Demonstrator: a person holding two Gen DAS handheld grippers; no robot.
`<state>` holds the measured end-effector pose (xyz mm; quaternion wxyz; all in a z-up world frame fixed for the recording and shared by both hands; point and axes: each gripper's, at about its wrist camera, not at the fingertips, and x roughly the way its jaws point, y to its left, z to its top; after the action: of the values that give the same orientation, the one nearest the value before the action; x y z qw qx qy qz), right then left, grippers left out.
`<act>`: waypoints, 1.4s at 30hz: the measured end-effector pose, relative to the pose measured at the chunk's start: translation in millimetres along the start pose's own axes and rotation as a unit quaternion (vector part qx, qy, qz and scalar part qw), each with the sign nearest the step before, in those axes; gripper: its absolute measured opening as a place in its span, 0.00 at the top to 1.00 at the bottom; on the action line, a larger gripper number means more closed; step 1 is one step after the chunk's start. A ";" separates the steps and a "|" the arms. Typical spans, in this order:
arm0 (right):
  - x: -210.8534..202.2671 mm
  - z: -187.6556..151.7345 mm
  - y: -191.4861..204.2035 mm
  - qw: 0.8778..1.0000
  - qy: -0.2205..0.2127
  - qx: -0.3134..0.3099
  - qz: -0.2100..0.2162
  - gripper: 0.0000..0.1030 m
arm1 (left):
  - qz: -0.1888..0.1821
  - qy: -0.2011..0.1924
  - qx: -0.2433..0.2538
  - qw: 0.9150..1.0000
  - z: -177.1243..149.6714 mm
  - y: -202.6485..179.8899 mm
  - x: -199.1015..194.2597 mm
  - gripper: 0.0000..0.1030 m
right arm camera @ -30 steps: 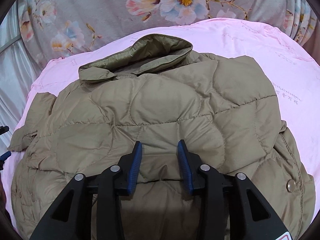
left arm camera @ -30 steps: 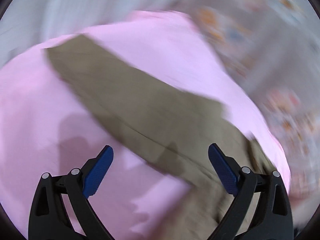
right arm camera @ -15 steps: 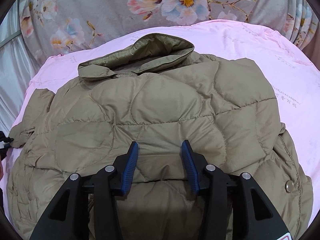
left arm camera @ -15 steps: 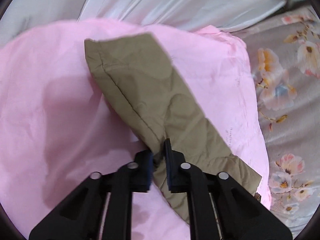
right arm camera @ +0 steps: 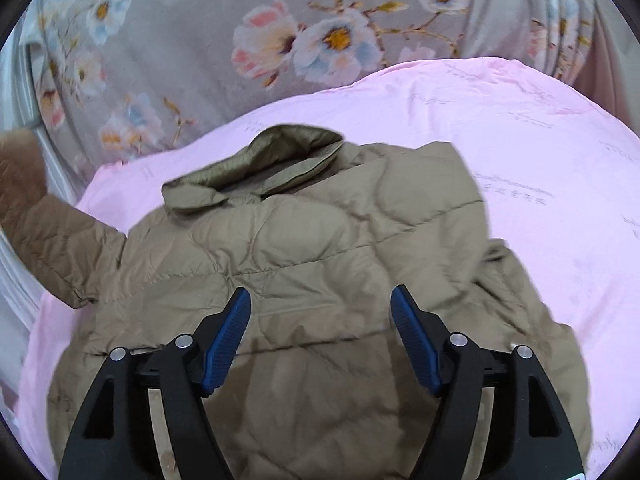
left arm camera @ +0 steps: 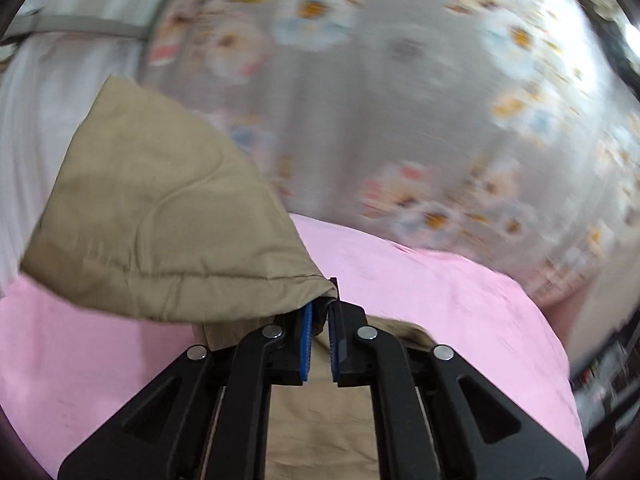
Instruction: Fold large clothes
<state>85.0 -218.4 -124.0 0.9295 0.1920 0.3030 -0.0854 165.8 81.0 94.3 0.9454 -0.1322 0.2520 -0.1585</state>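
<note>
A khaki quilted jacket (right arm camera: 320, 248) lies spread on a pink sheet (right arm camera: 540, 168), collar (right arm camera: 272, 160) at the far side. My left gripper (left arm camera: 320, 312) is shut on the jacket's sleeve (left arm camera: 152, 216) and holds it lifted above the sheet; the cuff end stands up to the left. In the right wrist view the raised sleeve (right arm camera: 56, 240) shows at the left edge. My right gripper (right arm camera: 320, 320) is open and empty, hovering just above the middle of the jacket's back.
A grey floral fabric (right arm camera: 200, 48) rises behind the pink sheet. White cloth (left arm camera: 36, 120) hangs at the left. The pink sheet's edge (left arm camera: 552, 344) drops off at the right, with dark clutter beyond.
My left gripper closed on the sleeve and has lifted it off the sheet, swinging toward the jacket. My right gripper has opened wider above the jacket's back.
</note>
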 end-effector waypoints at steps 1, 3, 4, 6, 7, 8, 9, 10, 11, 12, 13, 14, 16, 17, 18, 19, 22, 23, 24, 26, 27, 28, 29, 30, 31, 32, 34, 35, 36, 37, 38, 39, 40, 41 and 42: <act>-6.5 -0.2 -5.6 1.000 -0.003 0.007 -0.001 0.30 | -0.020 0.013 0.003 1.000 -11.0 -17.1 4.4 0.93; -22.0 -1.3 -21.1 1.000 -0.010 0.023 -0.005 0.27 | -0.058 0.047 -0.003 0.997 -38.3 -45.3 22.9 0.69; -28.3 -2.4 -28.1 0.999 -0.012 0.028 -0.010 0.27 | -0.068 0.065 -0.007 0.996 -51.3 -52.9 33.4 0.57; -38.4 -6.4 -40.5 0.999 -0.014 0.033 -0.021 0.26 | -0.067 0.097 -0.027 0.993 -84.7 -60.0 52.8 0.31; -42.6 -8.2 -46.5 0.999 -0.014 0.034 -0.027 0.26 | -0.066 0.109 -0.033 0.991 -96.0 -59.9 61.6 0.31; -45.2 -9.8 -50.6 0.999 -0.014 0.035 -0.031 0.26 | -0.064 0.129 -0.035 0.989 -106.8 -59.0 68.6 0.31; -48.3 -11.3 -55.4 0.999 -0.013 0.037 -0.034 0.26 | -0.066 0.149 -0.036 0.986 -118.3 -55.8 74.5 0.31; -50.2 -11.4 -59.1 0.999 -0.012 0.040 -0.033 0.26 | -0.065 0.160 -0.040 0.984 -125.7 -50.1 76.2 0.31; -51.6 -11.1 -62.2 0.999 -0.011 0.043 -0.030 0.25 | -0.060 0.167 -0.049 0.983 -131.1 -38.3 78.7 0.30; -52.4 -9.7 -64.2 0.999 -0.010 0.045 -0.026 0.25 | -0.054 0.170 -0.055 0.982 -133.5 -30.0 80.1 0.30; -52.2 -6.4 -65.2 0.999 -0.008 0.047 -0.018 0.25 | -0.048 0.171 -0.062 0.982 -136.5 -20.1 76.6 0.30; -51.8 -2.8 -66.9 0.999 -0.006 0.050 -0.012 0.24 | -0.038 0.172 -0.077 0.981 -136.6 -6.1 77.1 0.30; -41.5 12.5 -64.2 0.998 0.003 0.062 0.013 0.22 | -0.017 0.172 -0.124 0.977 -138.0 33.1 75.2 0.30; -41.5 12.5 -64.2 0.998 0.003 0.062 0.013 0.21 | -0.008 0.171 -0.147 0.974 -137.4 51.4 75.4 0.30; -29.5 20.9 -58.2 0.997 0.016 0.067 0.026 0.20 | 0.005 0.168 -0.177 0.970 -134.8 75.4 76.8 0.30; -21.5 25.5 -54.7 0.997 0.022 0.069 0.033 0.20 | 0.012 0.165 -0.194 0.967 -133.4 90.8 78.5 0.30; 0.7 35.2 -42.8 0.997 0.030 0.061 0.033 0.20 | 0.026 0.174 -0.239 0.955 -133.3 138.4 90.7 0.30; 6.7 37.1 -39.1 0.997 0.032 0.056 0.031 0.20 | 0.019 0.183 -0.265 0.947 -135.3 153.6 98.6 0.30; 13.7 38.5 -36.5 0.997 0.034 0.053 0.032 0.20 | 0.009 0.187 -0.283 0.941 -137.9 162.4 102.4 0.30; 32.1 40.0 -31.9 0.997 0.049 0.050 0.013 0.20 | -0.008 0.195 -0.314 0.929 -141.8 172.6 112.7 0.31; 38.6 39.0 -31.2 0.997 0.057 0.049 0.005 0.20 | -0.014 0.197 -0.328 0.924 -144.0 177.3 117.2 0.31; 47.0 37.6 -30.9 0.996 0.068 0.050 0.000 0.20 | -0.018 0.196 -0.336 0.921 -144.4 180.2 120.6 0.31; 51.2 35.8 -30.6 0.996 0.073 0.053 -0.001 0.20 | -0.021 0.196 -0.339 0.920 -144.7 181.1 124.2 0.31; 54.0 34.4 -30.8 0.996 0.077 0.056 0.001 0.23 | -0.022 0.198 -0.343 0.918 -144.8 182.3 126.9 0.33; 56.1 34.2 -29.1 0.995 0.082 0.053 0.013 0.29 | -0.024 0.198 -0.346 0.917 -144.5 182.4 128.7 0.36; 57.0 35.6 -27.2 0.995 0.089 0.045 0.024 0.54 | -0.023 0.198 -0.346 0.917 -142.8 180.4 132.4 0.49; 52.5 43.3 -21.4 0.994 0.093 0.027 0.041 0.88 | -0.014 0.201 -0.340 0.918 -139.4 177.4 135.5 0.81; 44.4 49.3 -20.3 0.995 0.081 0.027 0.052 0.90 | -0.010 0.200 -0.335 0.921 -136.3 176.0 135.2 0.90; 33.6 56.2 -18.7 0.996 0.063 0.025 0.064 0.92 | -0.006 0.192 -0.323 0.927 -129.6 172.3 131.4 0.94; 18.4 66.1 -16.0 0.996 0.042 0.020 0.077 0.94 | -0.004 0.183 -0.310 0.933 -122.7 166.7 127.2 0.94; 4.9 73.8 -12.9 0.996 0.021 0.016 0.084 0.95 | -0.003 0.170 -0.293 0.941 -114.1 158.7 120.2 0.95; -13.1 81.0 -9.2 0.996 -0.007 0.005 0.088 0.95 | 0.003 0.150 -0.265 0.953 -103.1 146.9 106.9 0.95; -25.5 85.9 -7.7 0.996 -0.028 -0.004 0.087 0.95 | 0.009 0.140 -0.245 0.959 -97.1 138.1 101.7 0.95; -35.5 86.5 -6.3 0.996 -0.046 -0.012 0.081 0.95 | 0.017 0.132 -0.218 0.967 -92.4 127.8 95.0 0.95; -42.4 84.1 -5.5 0.996 -0.058 -0.022 0.069 0.95 | 0.030 0.127 -0.182 0.975 -91.1 114.7 88.6 0.95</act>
<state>94.2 -256.0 -37.9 0.9533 0.1864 0.2363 -0.0253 218.2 137.9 -58.4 0.8701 -0.2738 0.3983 -0.0968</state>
